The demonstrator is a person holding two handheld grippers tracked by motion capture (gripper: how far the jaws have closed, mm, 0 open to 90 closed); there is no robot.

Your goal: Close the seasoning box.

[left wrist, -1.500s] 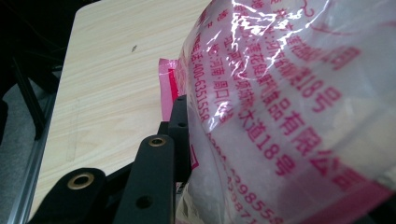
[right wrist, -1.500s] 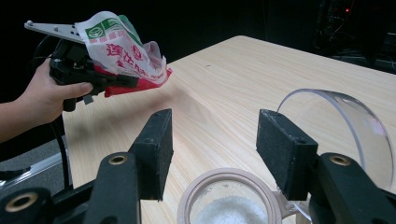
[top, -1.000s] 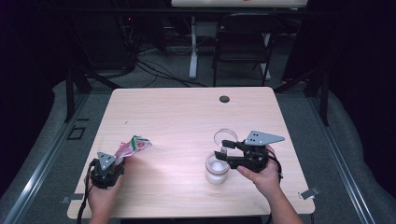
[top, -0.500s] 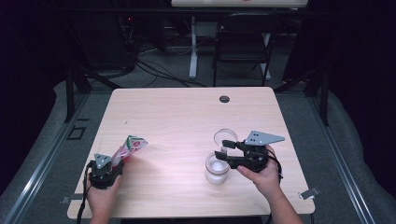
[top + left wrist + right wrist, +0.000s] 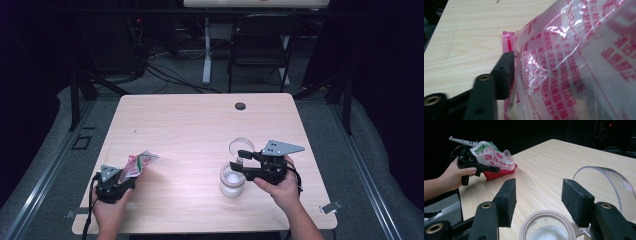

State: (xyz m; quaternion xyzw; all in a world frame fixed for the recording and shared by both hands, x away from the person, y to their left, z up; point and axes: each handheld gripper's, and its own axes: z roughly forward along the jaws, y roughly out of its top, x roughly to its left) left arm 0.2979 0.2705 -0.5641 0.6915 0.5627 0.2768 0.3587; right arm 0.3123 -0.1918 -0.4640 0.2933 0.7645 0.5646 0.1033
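A clear plastic bag with red and green print [image 5: 140, 162] [image 5: 574, 62] lies on the wooden table [image 5: 200, 130] at the front left. My left gripper [image 5: 131, 174] has just been opening its jaws. They stand open around the bag's near end, and one black finger [image 5: 505, 72] rests beside the bag's edge. At the front right, a glass jar [image 5: 232, 182] [image 5: 547, 227] holds white grains, its clear hinged lid [image 5: 241, 146] [image 5: 604, 180] flipped back. My right gripper [image 5: 239, 160] [image 5: 537, 195] hovers open just over the jar's mouth, nothing between its pads.
A round black grommet [image 5: 240, 106] sits near the table's far edge. Behind the table stand a dark folding chair [image 5: 260, 45] and a white desk leg with cables on the floor. Bare wood lies between the bag and the jar.
The left gripper's jaws have widened and the bag has sunk a little and lies flatter on the table. The right hand and the jar have not moved.
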